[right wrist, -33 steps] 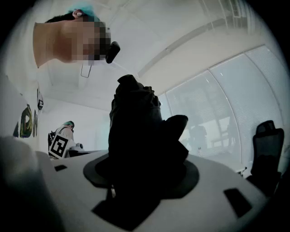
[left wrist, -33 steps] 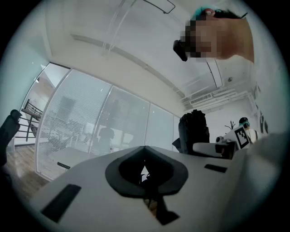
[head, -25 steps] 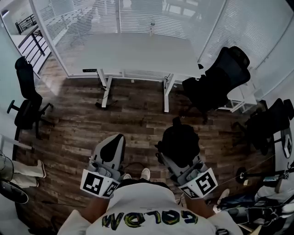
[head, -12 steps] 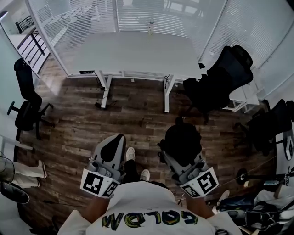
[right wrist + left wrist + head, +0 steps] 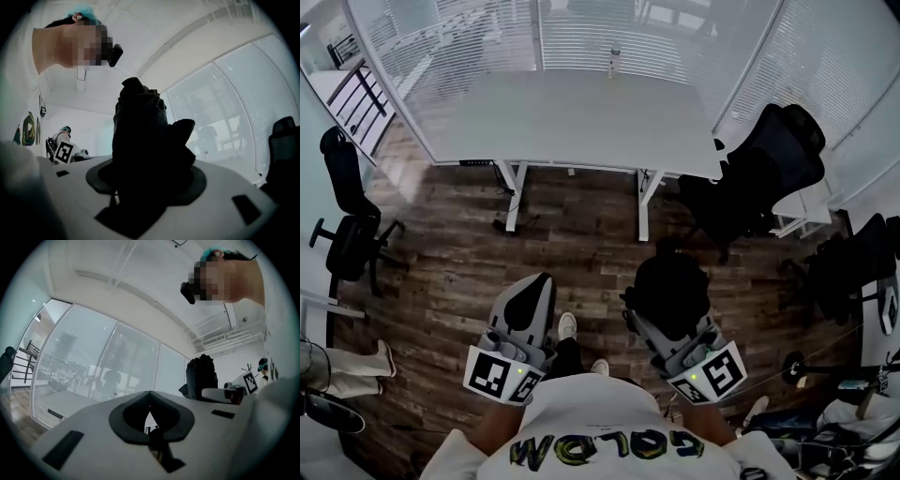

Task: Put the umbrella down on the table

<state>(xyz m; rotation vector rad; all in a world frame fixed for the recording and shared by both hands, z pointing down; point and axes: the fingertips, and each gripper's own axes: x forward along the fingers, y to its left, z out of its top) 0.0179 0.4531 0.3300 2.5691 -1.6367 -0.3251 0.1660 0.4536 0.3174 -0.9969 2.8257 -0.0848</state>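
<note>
On the far left a black chair [image 5: 347, 220] stands on the wood floor [image 5: 450, 272], clear of my path. My left gripper [image 5: 539, 286] is level at waist height with its jaws closed together on nothing. I read it as simply parked, since one gripper is enough to carry this load.

Ahead and between the two grippers is the white table [image 5: 581, 122], well apart from me across open floor. Its top is bare except for a small bottle [image 5: 615, 60] at the far edge, so the near half looks like the sensible landing spot.

My right gripper [image 5: 667, 323] has its jaws spread fairly wide because they are clamped round the folded black umbrella [image 5: 670, 281]. The bundle sticks up and forward out of the grip, held roughly level so it won't slip. It is in the air, nowhere near the table yet.

To the right a second black chair [image 5: 764, 178] crowds the table's corner, so I'd come in at the middle.
</note>
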